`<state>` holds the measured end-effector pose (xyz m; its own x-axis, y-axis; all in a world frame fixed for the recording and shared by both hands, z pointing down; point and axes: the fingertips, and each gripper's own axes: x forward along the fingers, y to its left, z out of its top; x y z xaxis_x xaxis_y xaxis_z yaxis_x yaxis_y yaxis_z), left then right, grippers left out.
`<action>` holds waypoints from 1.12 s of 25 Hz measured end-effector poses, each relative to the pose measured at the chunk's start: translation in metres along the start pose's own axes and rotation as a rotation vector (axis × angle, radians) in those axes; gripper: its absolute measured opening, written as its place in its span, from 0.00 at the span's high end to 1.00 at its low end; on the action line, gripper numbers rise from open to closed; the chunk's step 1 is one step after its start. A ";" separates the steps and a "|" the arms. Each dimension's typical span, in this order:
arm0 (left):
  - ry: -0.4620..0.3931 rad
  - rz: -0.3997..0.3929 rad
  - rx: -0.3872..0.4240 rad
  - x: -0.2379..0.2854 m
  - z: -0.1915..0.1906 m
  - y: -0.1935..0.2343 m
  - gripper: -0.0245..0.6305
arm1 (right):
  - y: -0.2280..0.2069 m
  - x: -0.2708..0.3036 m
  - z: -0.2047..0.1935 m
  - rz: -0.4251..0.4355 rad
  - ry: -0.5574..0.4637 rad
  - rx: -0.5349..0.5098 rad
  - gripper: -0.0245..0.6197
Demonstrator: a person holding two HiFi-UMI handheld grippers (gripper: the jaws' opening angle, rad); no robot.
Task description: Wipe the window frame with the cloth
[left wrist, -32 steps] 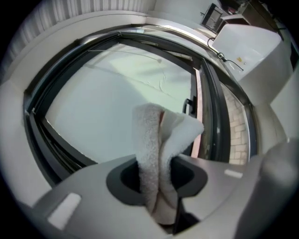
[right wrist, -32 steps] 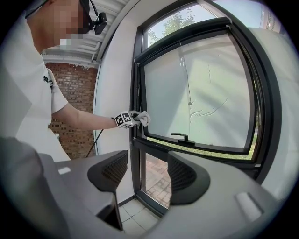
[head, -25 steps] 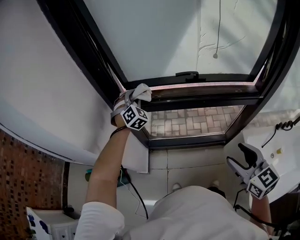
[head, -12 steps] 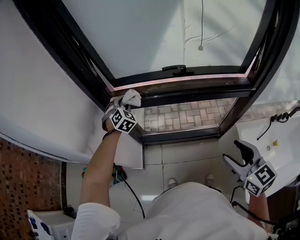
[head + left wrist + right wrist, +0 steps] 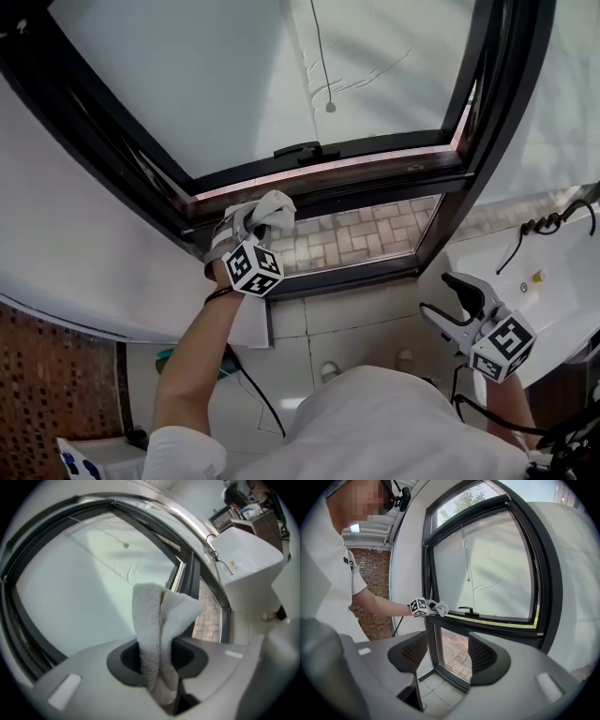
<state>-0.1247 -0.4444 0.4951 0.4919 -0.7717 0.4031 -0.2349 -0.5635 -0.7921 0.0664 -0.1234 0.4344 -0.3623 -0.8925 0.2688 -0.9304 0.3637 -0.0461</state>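
A white terry cloth (image 5: 272,210) is pinched in my left gripper (image 5: 255,221), which is shut on it. The cloth (image 5: 159,620) rests against the dark window frame (image 5: 375,183) near the left end of its horizontal bar, below the frosted pane. The same cloth (image 5: 438,606) and left gripper (image 5: 426,606) show on the bar in the right gripper view. My right gripper (image 5: 450,300) hangs low at the right, away from the frame (image 5: 487,623), open with nothing between its jaws (image 5: 445,656).
A black window handle (image 5: 302,150) sits on the bar right of the cloth. A pull cord with a bead (image 5: 330,107) hangs before the pane. A white sink (image 5: 553,281) stands at the right. Brick paving (image 5: 356,242) shows through the lower pane.
The view has swung so the window sits further left. My left gripper with the cloth stays at the left end of the bar. The right gripper has drifted slightly left, still open.
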 end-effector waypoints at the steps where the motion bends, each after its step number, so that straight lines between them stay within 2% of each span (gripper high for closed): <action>1: -0.021 -0.009 0.013 0.001 0.020 -0.008 0.76 | -0.005 -0.004 -0.001 0.001 -0.002 -0.001 0.54; 8: -0.158 -0.065 0.041 0.028 0.168 -0.068 0.76 | -0.049 -0.047 -0.012 -0.039 -0.017 0.016 0.54; 13: -0.219 -0.110 0.083 0.056 0.262 -0.115 0.76 | -0.083 -0.081 -0.022 -0.073 -0.033 0.030 0.54; 16: -0.227 -0.122 0.087 0.077 0.308 -0.131 0.76 | -0.103 -0.106 -0.031 -0.095 -0.036 0.037 0.54; 21: -0.195 -0.116 0.108 0.120 0.362 -0.149 0.76 | -0.135 -0.147 -0.055 -0.139 -0.023 0.071 0.54; 28: -0.100 -0.158 0.124 0.170 0.387 -0.181 0.76 | -0.169 -0.190 -0.084 -0.201 -0.005 0.131 0.55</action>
<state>0.3260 -0.3595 0.5295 0.5968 -0.6401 0.4840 -0.0465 -0.6297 -0.7755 0.2969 0.0076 0.4714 -0.1685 -0.9449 0.2807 -0.9832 0.1407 -0.1167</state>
